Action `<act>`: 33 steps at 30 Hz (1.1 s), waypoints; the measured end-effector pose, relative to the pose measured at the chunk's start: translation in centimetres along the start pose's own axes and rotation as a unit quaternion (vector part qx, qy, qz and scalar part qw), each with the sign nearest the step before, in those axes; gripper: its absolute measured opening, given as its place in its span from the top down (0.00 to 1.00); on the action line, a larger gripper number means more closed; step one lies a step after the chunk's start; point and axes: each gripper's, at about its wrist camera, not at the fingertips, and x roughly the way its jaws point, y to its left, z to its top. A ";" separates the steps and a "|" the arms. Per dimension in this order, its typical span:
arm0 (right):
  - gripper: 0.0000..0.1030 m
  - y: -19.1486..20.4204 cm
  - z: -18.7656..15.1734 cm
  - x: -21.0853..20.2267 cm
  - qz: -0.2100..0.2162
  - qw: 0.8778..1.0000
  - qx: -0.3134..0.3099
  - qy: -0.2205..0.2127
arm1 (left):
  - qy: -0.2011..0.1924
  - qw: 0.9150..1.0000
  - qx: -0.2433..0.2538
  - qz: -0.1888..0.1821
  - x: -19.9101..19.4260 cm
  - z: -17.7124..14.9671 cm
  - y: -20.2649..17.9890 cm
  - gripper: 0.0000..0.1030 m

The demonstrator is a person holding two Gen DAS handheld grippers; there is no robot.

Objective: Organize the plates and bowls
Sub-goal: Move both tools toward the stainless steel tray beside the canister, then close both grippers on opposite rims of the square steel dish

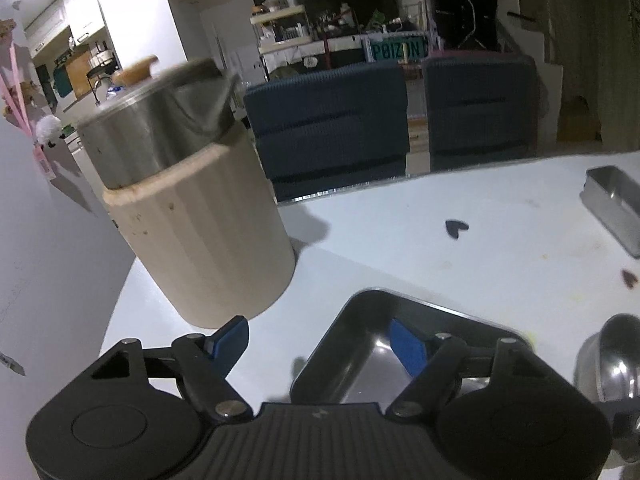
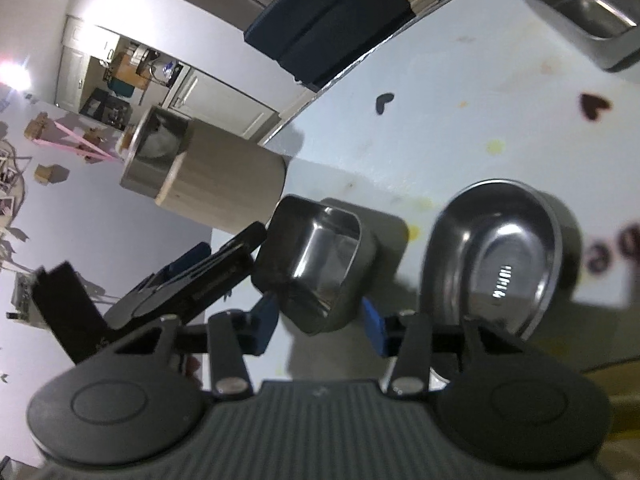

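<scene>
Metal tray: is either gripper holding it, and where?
Neither clearly. Left gripper is open astride the side wall of the metal tray; right gripper pads flank its near corner, contact unclear.

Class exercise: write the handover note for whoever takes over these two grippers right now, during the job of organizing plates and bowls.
Left gripper: jaws open, straddling one wall of the small rectangular tray, not gripping.
Right gripper: jaws around the same tray's corner; contact unclear.
Things: round bowl beside that tray, second rectangular tray further off, all on the white table.
Done: nothing stacked yet.
Left: probably lift the small tray, then group the pieces.
</scene>
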 end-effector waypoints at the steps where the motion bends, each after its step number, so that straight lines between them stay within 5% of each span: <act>1: 0.49 0.1 0.0 0.5 -0.003 1.000 -0.002 0.002 | 0.002 1.000 0.002 0.000 0.4 0.0 -0.1 0.24; 10: 0.53 0.1 0.8 3.7 -0.030 0.999 -0.015 0.005 | 0.013 1.000 0.001 0.006 1.7 0.0 -0.3 0.26; 15: 0.68 -0.6 1.0 4.4 -0.051 0.998 -0.033 0.008 | 0.019 1.000 -0.004 0.009 1.9 -0.2 -0.1 0.30; 24: 0.85 -0.2 1.3 3.5 -0.053 0.995 -0.087 -0.008 | 0.037 0.999 -0.023 -0.003 1.8 -0.9 1.0 0.50; 33: 0.88 0.2 1.4 3.6 -0.062 0.990 -0.122 -0.014 | 0.085 0.994 -0.053 -0.030 1.3 -2.4 2.5 0.72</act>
